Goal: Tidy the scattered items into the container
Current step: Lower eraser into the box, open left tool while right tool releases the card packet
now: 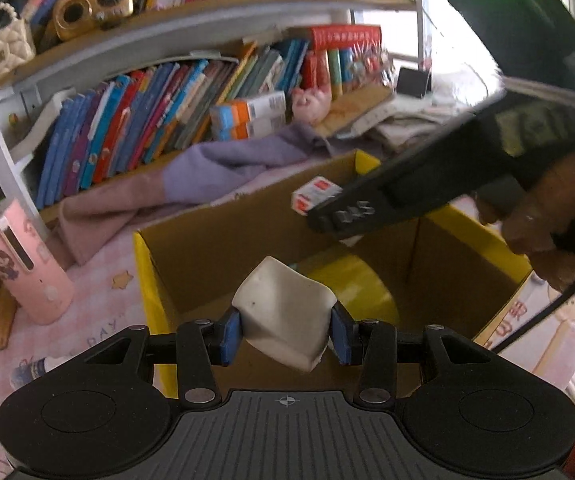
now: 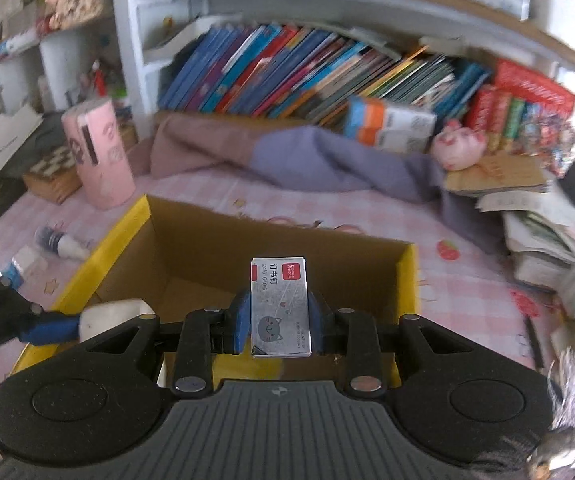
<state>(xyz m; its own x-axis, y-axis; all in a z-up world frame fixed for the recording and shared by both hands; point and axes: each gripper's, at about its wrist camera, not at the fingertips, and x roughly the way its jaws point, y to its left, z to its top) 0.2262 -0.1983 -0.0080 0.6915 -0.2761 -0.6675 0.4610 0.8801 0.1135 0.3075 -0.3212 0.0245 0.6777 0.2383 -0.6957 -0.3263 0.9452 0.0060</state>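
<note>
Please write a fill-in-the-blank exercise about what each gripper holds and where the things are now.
1. The left gripper is shut on a ____ eraser.
2. The right gripper is shut on a small box of ____.
3. Both grippers are above the open cardboard box, whose outside is ____.
4. The ____ cylinder stands upright on the table outside it.

Missing words: white; staples; yellow; pink
</note>
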